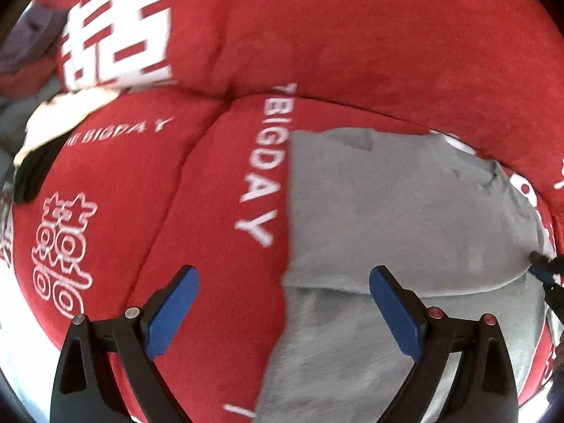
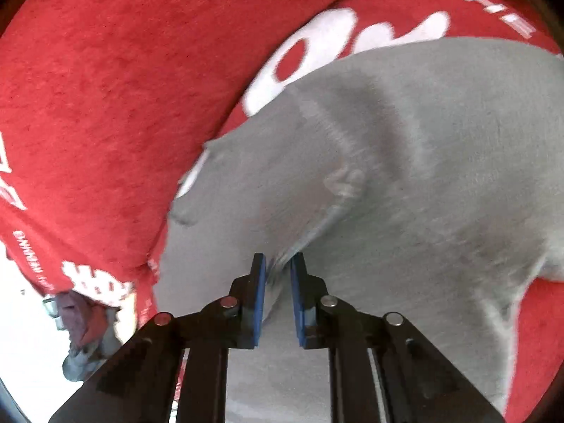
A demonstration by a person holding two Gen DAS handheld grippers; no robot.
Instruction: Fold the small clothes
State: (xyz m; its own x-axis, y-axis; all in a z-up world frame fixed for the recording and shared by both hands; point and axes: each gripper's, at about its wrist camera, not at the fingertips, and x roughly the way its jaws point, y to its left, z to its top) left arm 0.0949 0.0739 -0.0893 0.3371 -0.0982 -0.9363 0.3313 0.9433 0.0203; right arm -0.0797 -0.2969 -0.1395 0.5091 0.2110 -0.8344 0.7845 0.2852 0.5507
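Observation:
A small grey garment [image 1: 405, 211] lies spread on a red sofa seat [image 1: 211, 246] printed with white letters. Its lower part is folded over along a crease. My left gripper [image 1: 283, 271] hovers above the garment's left edge, its jaws wide open with nothing between the blue pads. My right gripper [image 2: 278, 259] is nearly closed on a raised pleat of the grey garment [image 2: 405, 176], which pulls up toward the pads. In the left wrist view the right gripper [image 1: 543, 268] shows at the garment's far right edge.
Red back cushions [image 1: 317, 35] with large white characters rise behind the seat. Cream and black cloth [image 1: 53, 123] and a dark grey item [image 1: 28, 42] lie at the seat's left end. A pile of mixed clothes [image 2: 84, 324] sits beyond the cushion edge on a white surface.

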